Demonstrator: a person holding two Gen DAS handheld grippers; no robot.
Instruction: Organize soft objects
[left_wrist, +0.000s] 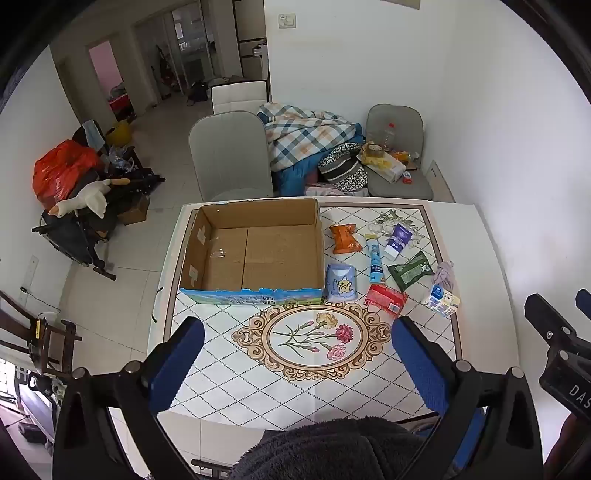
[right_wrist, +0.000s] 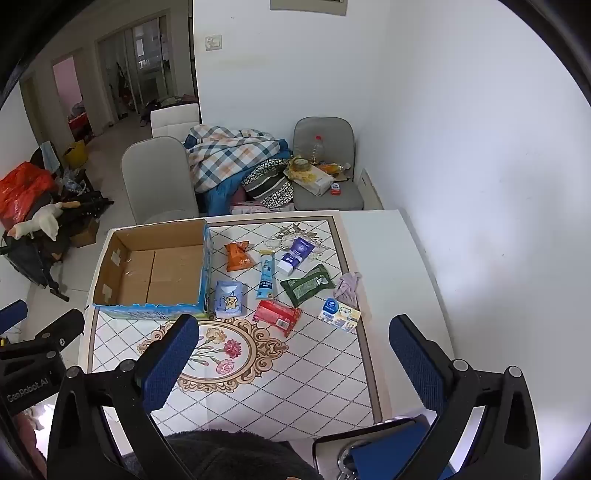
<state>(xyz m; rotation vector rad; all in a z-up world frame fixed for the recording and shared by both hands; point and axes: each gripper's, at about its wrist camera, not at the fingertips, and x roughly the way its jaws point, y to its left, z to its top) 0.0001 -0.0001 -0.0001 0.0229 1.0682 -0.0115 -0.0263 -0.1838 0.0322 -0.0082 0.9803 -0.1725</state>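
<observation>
Start of sorting: both tools, left tool (left_wrist: 297, 354) and right tool (right_wrist: 293, 350), spread and unladen above the near bench (left_wrist: 491, 295); soft packets (left_wrist: 341, 282) lie right of the vacant carton (left_wrist: 251, 254); next, likely pinch the nearest packet.

on the table (left_wrist: 476, 258), small packets (left_wrist: 384, 299) lie right of the open box (left_wrist: 255, 251).

"genrobot.ai" on the left tool (right_wrist: 26, 387); "das" on the right tool (left_wrist: 570, 387)
</observation>
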